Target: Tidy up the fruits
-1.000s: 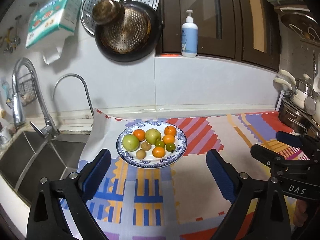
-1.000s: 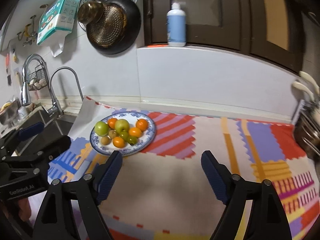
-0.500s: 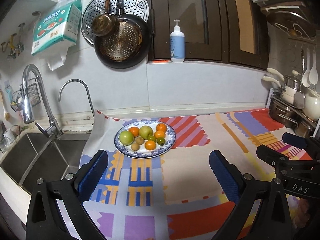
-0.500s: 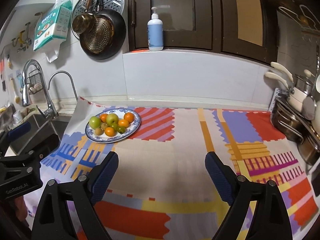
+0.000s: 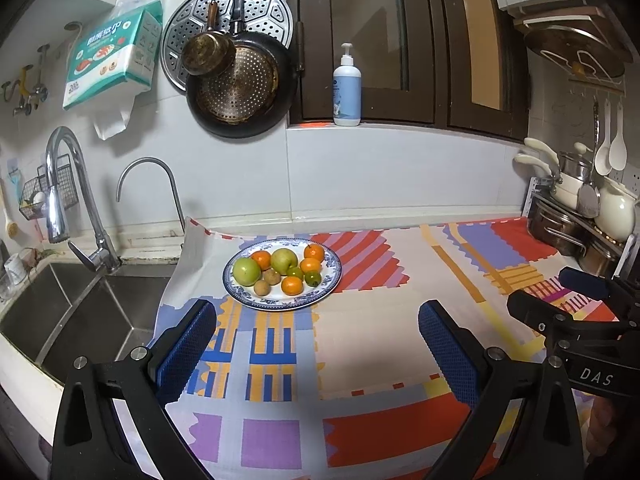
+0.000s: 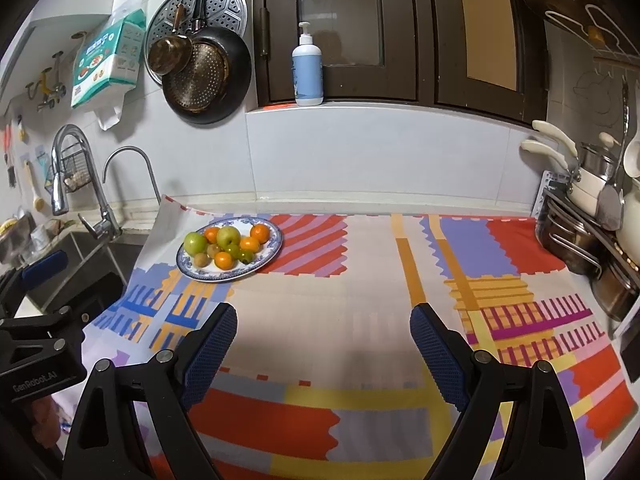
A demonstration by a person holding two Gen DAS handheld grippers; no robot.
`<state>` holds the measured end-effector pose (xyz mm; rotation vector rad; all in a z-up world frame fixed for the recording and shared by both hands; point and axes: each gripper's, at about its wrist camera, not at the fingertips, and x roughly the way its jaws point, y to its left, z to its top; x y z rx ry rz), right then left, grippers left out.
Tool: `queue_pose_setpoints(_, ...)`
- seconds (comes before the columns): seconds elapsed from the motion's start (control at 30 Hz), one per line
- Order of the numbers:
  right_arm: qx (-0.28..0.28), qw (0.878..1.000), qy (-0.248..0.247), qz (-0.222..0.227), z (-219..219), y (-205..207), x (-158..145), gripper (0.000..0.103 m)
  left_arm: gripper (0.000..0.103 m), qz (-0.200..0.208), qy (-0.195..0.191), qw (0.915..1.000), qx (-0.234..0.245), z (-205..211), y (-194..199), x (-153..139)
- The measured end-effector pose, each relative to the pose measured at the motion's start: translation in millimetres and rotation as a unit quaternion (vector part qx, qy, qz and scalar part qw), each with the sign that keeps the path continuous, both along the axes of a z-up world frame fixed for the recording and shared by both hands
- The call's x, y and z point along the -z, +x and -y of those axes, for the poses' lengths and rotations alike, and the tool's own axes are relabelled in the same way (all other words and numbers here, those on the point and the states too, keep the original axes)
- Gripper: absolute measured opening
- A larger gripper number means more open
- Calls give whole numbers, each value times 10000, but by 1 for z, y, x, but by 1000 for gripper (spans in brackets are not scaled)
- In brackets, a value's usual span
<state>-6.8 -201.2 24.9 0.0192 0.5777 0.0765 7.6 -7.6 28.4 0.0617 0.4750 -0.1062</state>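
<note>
Your left tool [image 5: 318,344] hangs released above the desk [image 5: 360,344], its blue ribbed pads [image 5: 186,350] spread wide with nothing between them. Your right tool [image 6: 322,340] is likewise released and empty, pads [image 6: 438,356] wide apart over the patterned cloth [image 6: 360,320] that covers the desk. Each tool shows at the edge of the other's view, well apart from the fruit.

Ahead of the left tool, near the cloth's left edge, sits a round plate [image 5: 332,280] with a blue patterned rim. On it the fruit lies clustered and touching: two large green apples [image 5: 246,272], four smooth oranges [image 5: 291,285], two small brown round fruits [image 5: 262,288] and two small dark green ones [image 5: 312,278]. From the right wrist the plate [image 6: 268,256] lies ahead and to the left.

The cloth is glossy, with blocks of red, purple, yellow and blue. Left of it is a steel sink [image 5: 60,312] with two curved taps [image 5: 80,200]. On the tiled wall hang a dark perforated pan [image 5: 240,88] and a steamer tray [image 5: 256,12]. A pump bottle [image 5: 347,88] stands on the ledge. Steel pots [image 6: 580,248] crowd the right end.
</note>
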Motion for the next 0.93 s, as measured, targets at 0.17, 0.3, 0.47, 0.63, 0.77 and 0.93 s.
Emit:
queue_pose_setpoints(0.17,-9,10000,4,28,1,-3,-2,89,103,-19,-3,10000,44,2,-1,-1)
queue_pose_setpoints(0.3,-21,10000,7,45,3,-4,-3,89,103,-26,-17,10000,56,5,-2,-1)
queue_pose_setpoints(0.47,-19,10000,0,54,4,-5,-4,89,103,-11,-13,10000,65,7,-2,-1)
queue_pose_setpoints(0.63,-10,10000,7,56,7,-5,-4,89,103,-15,2,10000,34,9,-2,-1)
queue_pose_setpoints(0.77,-10,10000,2,39,9,-4,-3,89,103,-68,8,10000,42,10,0,0)
queue_pose_setpoints(0.93,-13,10000,18,-9,11,-1,-1,89,103,-96,23,10000,11,9,2,4)
